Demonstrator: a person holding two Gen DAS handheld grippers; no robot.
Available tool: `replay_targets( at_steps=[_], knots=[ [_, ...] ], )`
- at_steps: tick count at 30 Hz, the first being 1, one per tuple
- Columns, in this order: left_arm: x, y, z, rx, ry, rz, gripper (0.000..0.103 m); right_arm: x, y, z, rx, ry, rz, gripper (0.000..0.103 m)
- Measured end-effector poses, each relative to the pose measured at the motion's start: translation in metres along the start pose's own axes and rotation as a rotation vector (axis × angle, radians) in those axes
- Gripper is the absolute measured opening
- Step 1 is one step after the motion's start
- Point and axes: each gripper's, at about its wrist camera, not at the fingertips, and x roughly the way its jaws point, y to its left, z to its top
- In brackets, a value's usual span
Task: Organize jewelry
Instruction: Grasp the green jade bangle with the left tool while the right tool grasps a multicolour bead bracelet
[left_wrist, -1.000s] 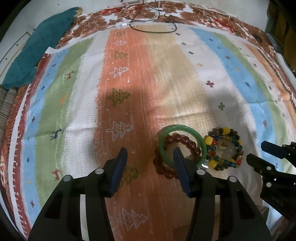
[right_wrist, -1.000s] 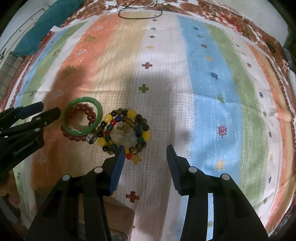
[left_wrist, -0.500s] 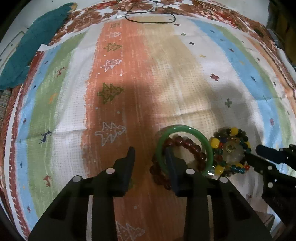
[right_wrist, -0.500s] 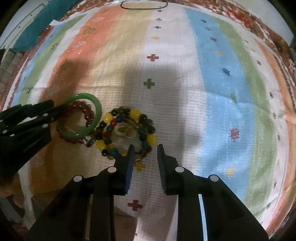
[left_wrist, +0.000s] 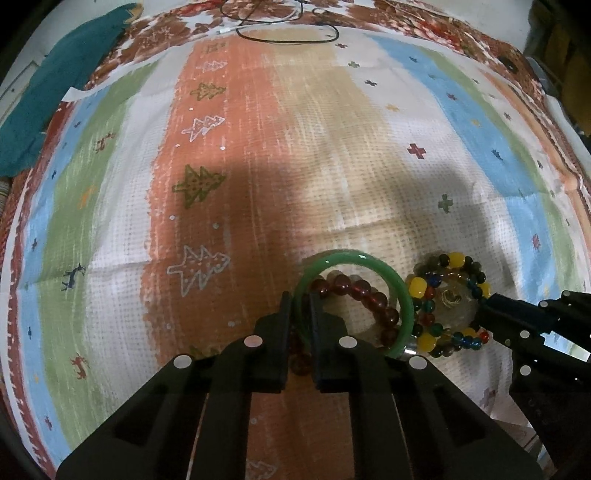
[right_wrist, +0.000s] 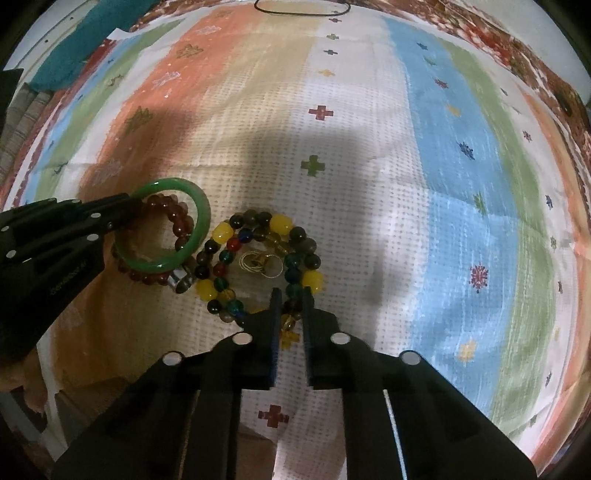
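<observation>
Two grips: the left gripper (left_wrist: 300, 306) is clamped on the green bangle (left_wrist: 404, 306); the right gripper (right_wrist: 291, 301) is clamped on the multicolour bead bracelet (right_wrist: 258, 258).
Lift: each piece is best raised straight, slowly.
Snag risk: the red bead bracelet (left_wrist: 364, 291), lying under the bangle, may be dragged.
Far: the striped cloth (left_wrist: 332, 147) is left undisturbed.

ahead: bare cloth (left_wrist: 295, 155) | far edge: black cable (left_wrist: 288, 35)
</observation>
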Motion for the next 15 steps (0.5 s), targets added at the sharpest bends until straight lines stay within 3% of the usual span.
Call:
replay_targets(
  at_steps=[15],
  knots=[
    [-0.036, -0.007, -0.001, -0.006, -0.069, 0.006, 0.007, -0.036, -0.002, -0.003, -0.028, -0.098, 0.01, 0.011]
  ],
)
